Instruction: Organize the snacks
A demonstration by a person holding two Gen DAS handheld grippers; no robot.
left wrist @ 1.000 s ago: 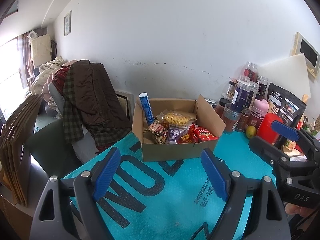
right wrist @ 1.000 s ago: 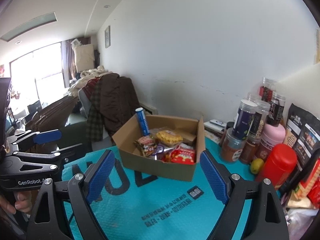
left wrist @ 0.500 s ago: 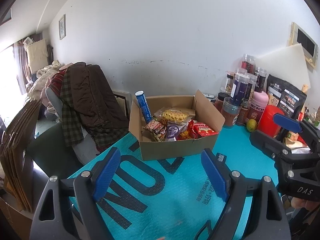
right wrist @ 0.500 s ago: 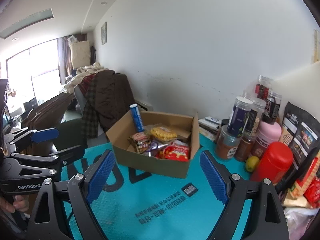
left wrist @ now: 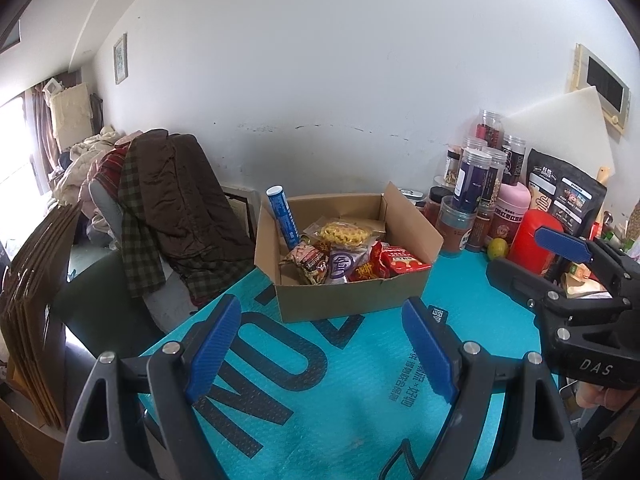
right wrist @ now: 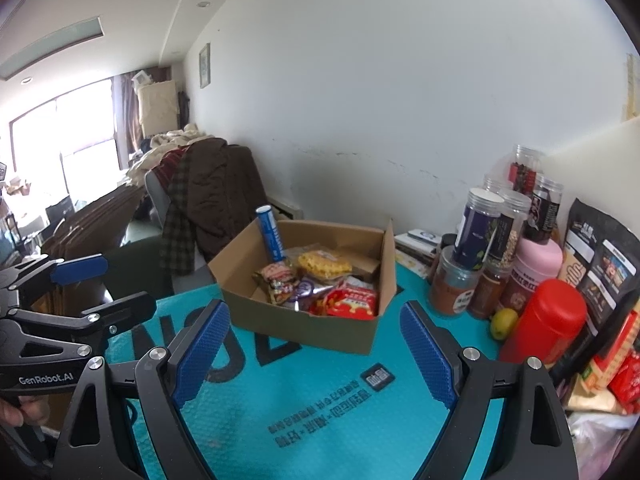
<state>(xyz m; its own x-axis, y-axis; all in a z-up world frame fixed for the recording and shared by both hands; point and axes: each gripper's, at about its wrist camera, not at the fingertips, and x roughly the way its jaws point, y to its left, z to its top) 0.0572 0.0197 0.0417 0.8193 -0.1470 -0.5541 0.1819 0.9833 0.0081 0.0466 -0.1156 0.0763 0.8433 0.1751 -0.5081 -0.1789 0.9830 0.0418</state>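
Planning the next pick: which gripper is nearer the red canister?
Right. The right gripper has the red canister just off its right finger; the left gripper sits farther left, in front of the cardboard box.

The left gripper (left wrist: 320,346) was held level with its blue fingers (left wrist: 214,338) spread wide apart and nothing between them; the right gripper (right wrist: 316,354) stood just beside it on its right, also wide apart and holding nothing; both pointed forward.
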